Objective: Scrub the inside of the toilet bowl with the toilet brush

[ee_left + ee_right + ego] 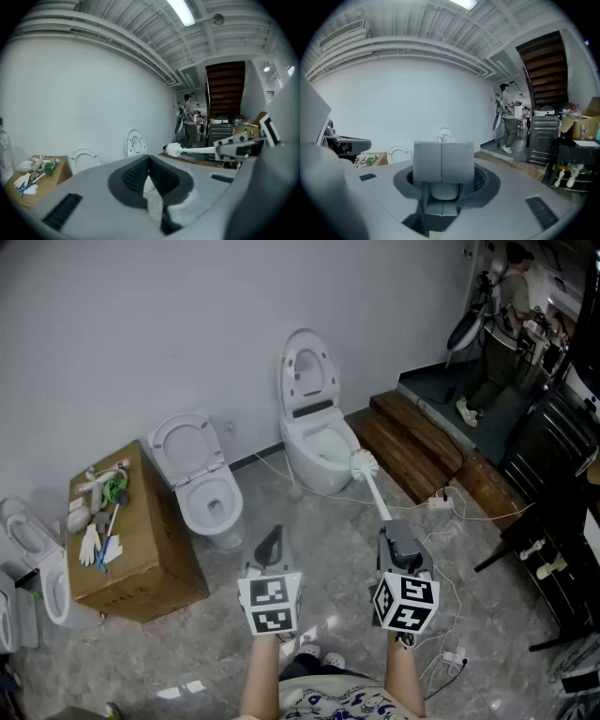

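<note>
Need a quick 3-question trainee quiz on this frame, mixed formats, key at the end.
1. True or false: the left gripper holds the toilet brush.
2. The brush head is: A) on the floor, B) at the rim of the right-hand toilet, C) inside a bucket.
3. Fill in: the white glove lies on top of the ____.

Key
1. False. The left gripper is shut on nothing. The right gripper is shut on the brush handle.
2. B
3. cardboard box
</note>
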`<state>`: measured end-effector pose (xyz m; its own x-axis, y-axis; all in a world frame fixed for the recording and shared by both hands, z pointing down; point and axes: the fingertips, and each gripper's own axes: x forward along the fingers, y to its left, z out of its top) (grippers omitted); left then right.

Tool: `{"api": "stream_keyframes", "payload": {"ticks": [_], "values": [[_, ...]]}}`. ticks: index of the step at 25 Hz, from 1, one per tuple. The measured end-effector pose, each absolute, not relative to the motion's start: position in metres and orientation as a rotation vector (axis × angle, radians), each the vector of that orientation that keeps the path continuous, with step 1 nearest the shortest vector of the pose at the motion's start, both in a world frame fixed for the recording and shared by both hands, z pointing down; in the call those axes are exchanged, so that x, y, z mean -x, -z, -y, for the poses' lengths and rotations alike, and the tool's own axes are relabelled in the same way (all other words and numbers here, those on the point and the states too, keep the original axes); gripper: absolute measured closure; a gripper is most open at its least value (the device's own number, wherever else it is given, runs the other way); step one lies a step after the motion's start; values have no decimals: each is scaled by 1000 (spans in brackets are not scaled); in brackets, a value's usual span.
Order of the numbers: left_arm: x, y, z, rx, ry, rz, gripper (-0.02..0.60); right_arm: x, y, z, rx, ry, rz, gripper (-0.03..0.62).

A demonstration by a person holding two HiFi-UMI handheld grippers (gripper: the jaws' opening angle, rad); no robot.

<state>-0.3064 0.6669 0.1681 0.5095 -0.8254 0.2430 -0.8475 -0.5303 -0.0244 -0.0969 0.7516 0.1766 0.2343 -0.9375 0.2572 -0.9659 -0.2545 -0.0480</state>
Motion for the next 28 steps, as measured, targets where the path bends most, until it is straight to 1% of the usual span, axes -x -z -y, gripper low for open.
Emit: {"api": "stream_keyframes", "payload": {"ticks": [12,28], "values": [[309,-168,-659,-2652,-341,1466,580,100,-180,-743,-2378,-371,1838,425],[335,-182,-618,-2676,-372,1434,580,113,-194,-719,-2407,-404,1769,425]]}}
